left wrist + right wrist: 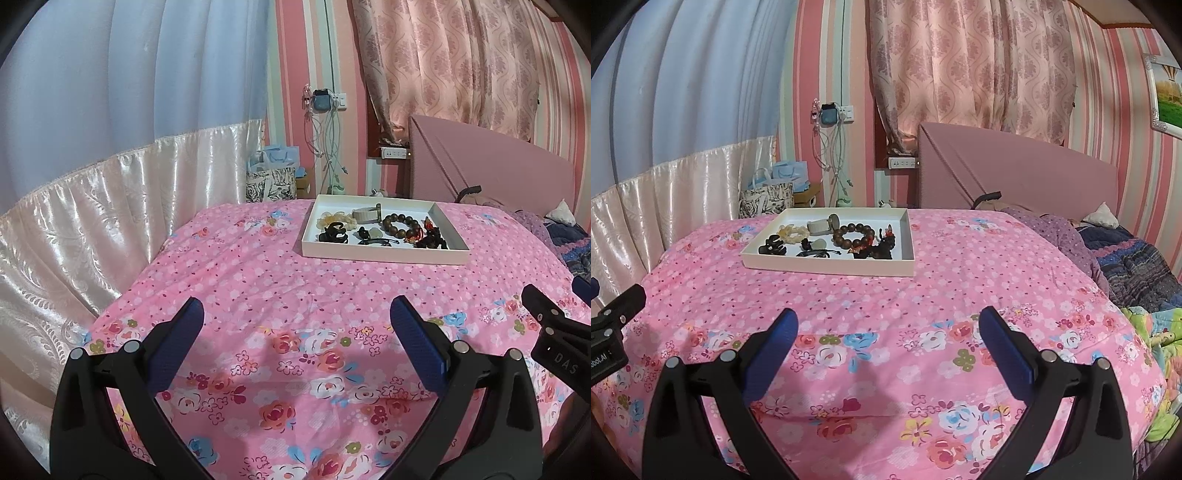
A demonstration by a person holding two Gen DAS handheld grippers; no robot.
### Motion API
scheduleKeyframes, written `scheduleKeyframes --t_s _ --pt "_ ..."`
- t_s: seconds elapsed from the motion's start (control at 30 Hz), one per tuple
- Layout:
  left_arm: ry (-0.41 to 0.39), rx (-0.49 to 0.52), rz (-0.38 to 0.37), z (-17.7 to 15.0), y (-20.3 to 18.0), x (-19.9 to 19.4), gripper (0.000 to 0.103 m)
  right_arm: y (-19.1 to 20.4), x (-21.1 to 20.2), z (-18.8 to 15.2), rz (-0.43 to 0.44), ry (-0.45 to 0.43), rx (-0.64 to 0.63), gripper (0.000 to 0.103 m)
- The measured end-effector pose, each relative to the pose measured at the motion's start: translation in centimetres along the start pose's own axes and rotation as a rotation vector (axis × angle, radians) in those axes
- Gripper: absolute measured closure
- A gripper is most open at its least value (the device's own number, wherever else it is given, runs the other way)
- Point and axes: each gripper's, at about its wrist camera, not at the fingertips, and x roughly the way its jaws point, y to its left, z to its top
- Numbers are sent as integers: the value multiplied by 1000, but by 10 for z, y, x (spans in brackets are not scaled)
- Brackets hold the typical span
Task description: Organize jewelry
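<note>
Bedspread (871,295), pink w/ flowers, is taking up most of both views and serving as the work surface. White tray (827,268) is sitting flat on it toward the far side, prob. so loose bits are staying corralled. Both grippers are hovering low over the near part of the spread, well apart from the tray: left gripper (295,317) w/ jaws spread wide and gripping nothing, right gripper (888,326) likewise gaping and empty. Jewelry is all lying inside the tray, nothing seen on the cloth. Wooden bead bracelet (854,233) is resting mid-tray; cream scrunchie (793,232) and beige band (819,225) toward the back; black claw clip (772,246) front-left; dark pieces w/ red bits (877,245) just beside the beads. Scene is fitting either pieces gathered already or pieces awaiting sorting within the tray.
</note>
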Motion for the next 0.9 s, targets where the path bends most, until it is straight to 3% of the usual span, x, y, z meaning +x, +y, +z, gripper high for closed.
scheduleKeyframes --t_s 0.9 --pt "23 -4 -4 2 1 3 3 0 0 0 -3 -1 2 5"
